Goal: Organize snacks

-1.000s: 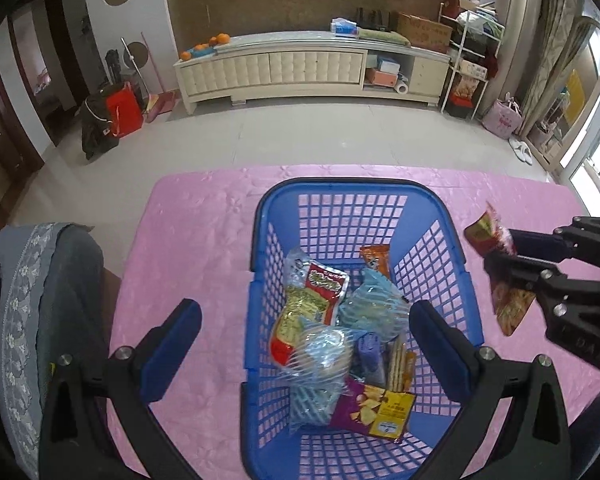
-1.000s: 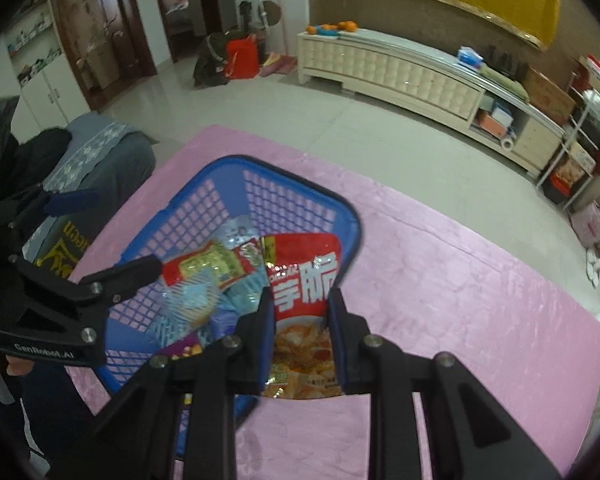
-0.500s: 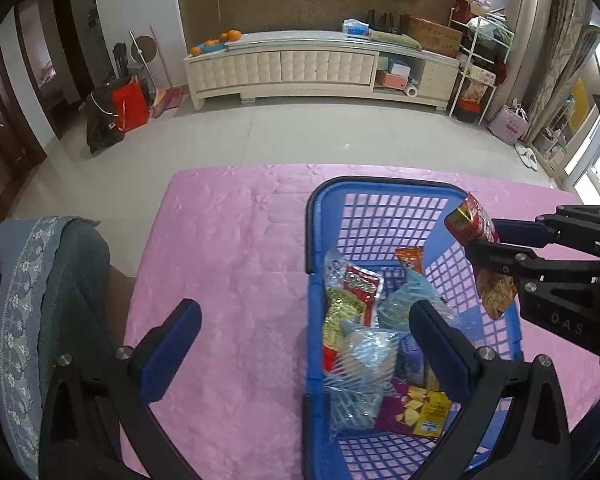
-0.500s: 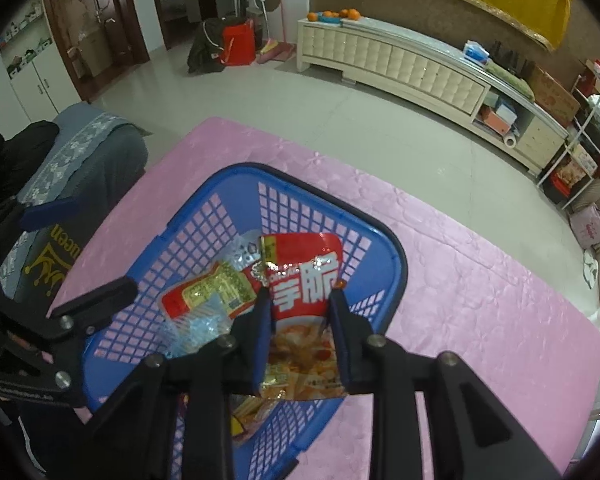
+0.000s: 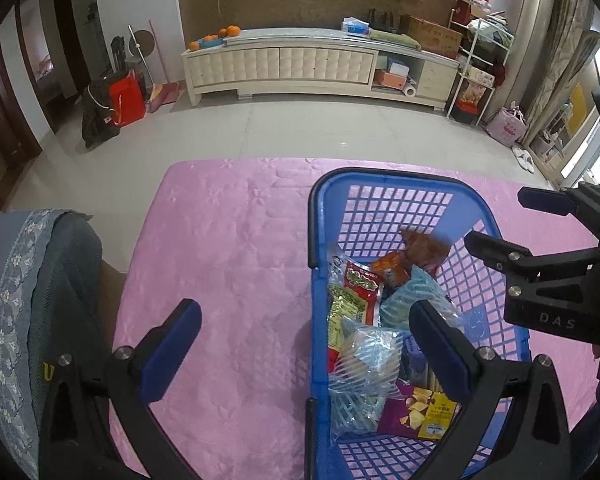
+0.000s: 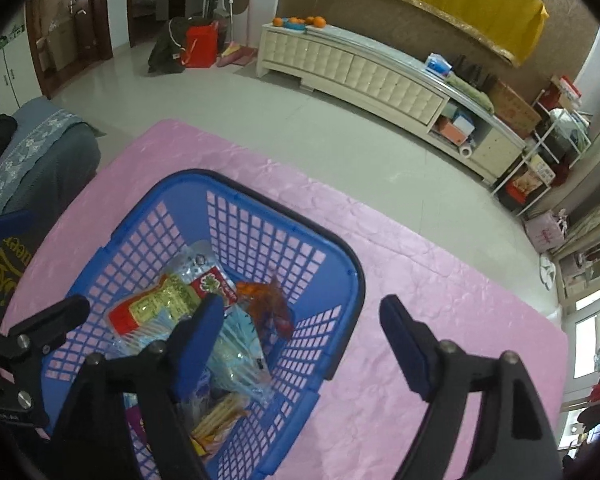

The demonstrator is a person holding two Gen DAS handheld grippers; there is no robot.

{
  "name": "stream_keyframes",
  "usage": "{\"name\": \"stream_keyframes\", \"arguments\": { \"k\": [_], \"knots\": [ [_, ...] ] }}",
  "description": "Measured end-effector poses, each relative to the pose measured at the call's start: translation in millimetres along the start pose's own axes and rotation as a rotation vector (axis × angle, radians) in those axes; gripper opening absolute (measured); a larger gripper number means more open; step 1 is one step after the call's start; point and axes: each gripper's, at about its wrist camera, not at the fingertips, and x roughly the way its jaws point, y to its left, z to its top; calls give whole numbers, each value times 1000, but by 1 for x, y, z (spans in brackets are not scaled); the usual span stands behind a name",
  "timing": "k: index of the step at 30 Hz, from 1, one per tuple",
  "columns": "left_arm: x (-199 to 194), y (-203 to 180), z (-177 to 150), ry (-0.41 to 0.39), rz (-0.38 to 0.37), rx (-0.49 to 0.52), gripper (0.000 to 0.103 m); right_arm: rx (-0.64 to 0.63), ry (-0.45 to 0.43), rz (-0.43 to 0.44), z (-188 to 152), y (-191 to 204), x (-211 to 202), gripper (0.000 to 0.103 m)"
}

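Observation:
A blue plastic basket (image 5: pixel 315 216) (image 6: pixel 352 276) stands on the pink tablecloth (image 5: pixel 228 248) (image 6: pixel 432 280) and holds several snack packets. A red snack bag (image 5: pixel 424 249) (image 6: pixel 274 312) lies blurred at the basket's far end, free of any gripper. My right gripper (image 6: pixel 302 334) (image 5: pixel 494 220) is open and empty above the basket's right rim. My left gripper (image 5: pixel 304 336) is open and empty, straddling the basket's left wall near its front end.
A grey-blue cushioned chair (image 5: pixel 24 280) (image 6: pixel 28 152) stands at the table's left edge. A long white cabinet (image 5: pixel 300 66) and a shelf rack (image 5: pixel 476 76) stand across the tiled floor beyond the table.
My right gripper has opened and let go of the red snack bag, which has dropped into the basket. The left gripper has shifted further left of the basket.

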Motion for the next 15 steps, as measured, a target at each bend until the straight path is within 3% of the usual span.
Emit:
{"name": "stream_keyframes", "arguments": {
  "k": [9, 15],
  "knots": [
    [-21, -18, -19, -41, -34, 12, 103, 97, -59, 47, -32, -25, -32, 83],
    [-51, -35, -49, -102, -76, 12, 103, 150, -123, 53, -64, -34, -69, 83]
  ]
}}
